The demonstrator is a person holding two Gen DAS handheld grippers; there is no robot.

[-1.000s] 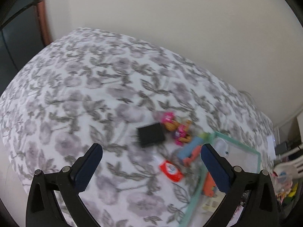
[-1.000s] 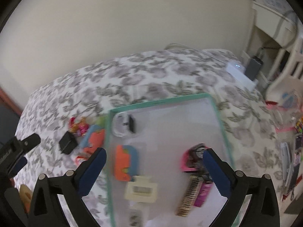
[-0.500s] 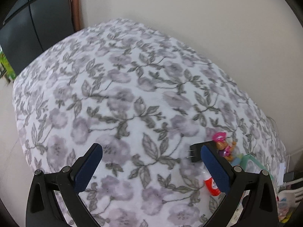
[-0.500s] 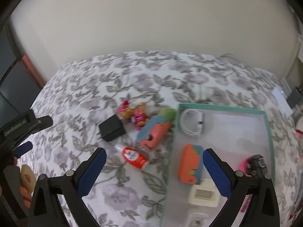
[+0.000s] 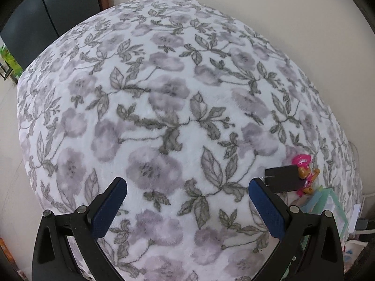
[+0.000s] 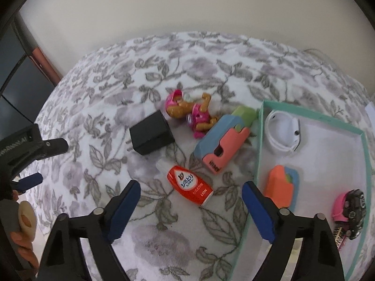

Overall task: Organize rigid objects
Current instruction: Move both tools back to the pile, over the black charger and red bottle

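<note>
On a floral blanket lie a black charger block (image 6: pixel 151 135), a pink and brown toy pup (image 6: pixel 189 113), a blue and salmon block toy (image 6: pixel 222 141) and a red bottle (image 6: pixel 190 185). A teal-rimmed tray (image 6: pixel 259 140) at right holds a white cable coil (image 6: pixel 282 132), an orange block toy (image 6: pixel 281 188) and a pink and black toy car (image 6: pixel 350 212). My right gripper (image 6: pixel 189 193) is open just above the red bottle. My left gripper (image 5: pixel 187 187) is open over bare blanket, left of the charger (image 5: pixel 282 179) and the pup (image 5: pixel 304 173).
A cream wall runs behind the bed. Dark furniture (image 5: pixel 46 18) stands at the far left. The blanket's left edge drops off near the left gripper. The left gripper also shows at the left edge of the right wrist view (image 6: pixel 30 161).
The left gripper swung left, away from the objects, toward bare blanket. The right gripper moved left from over the tray to above the red bottle. Both stayed open.
</note>
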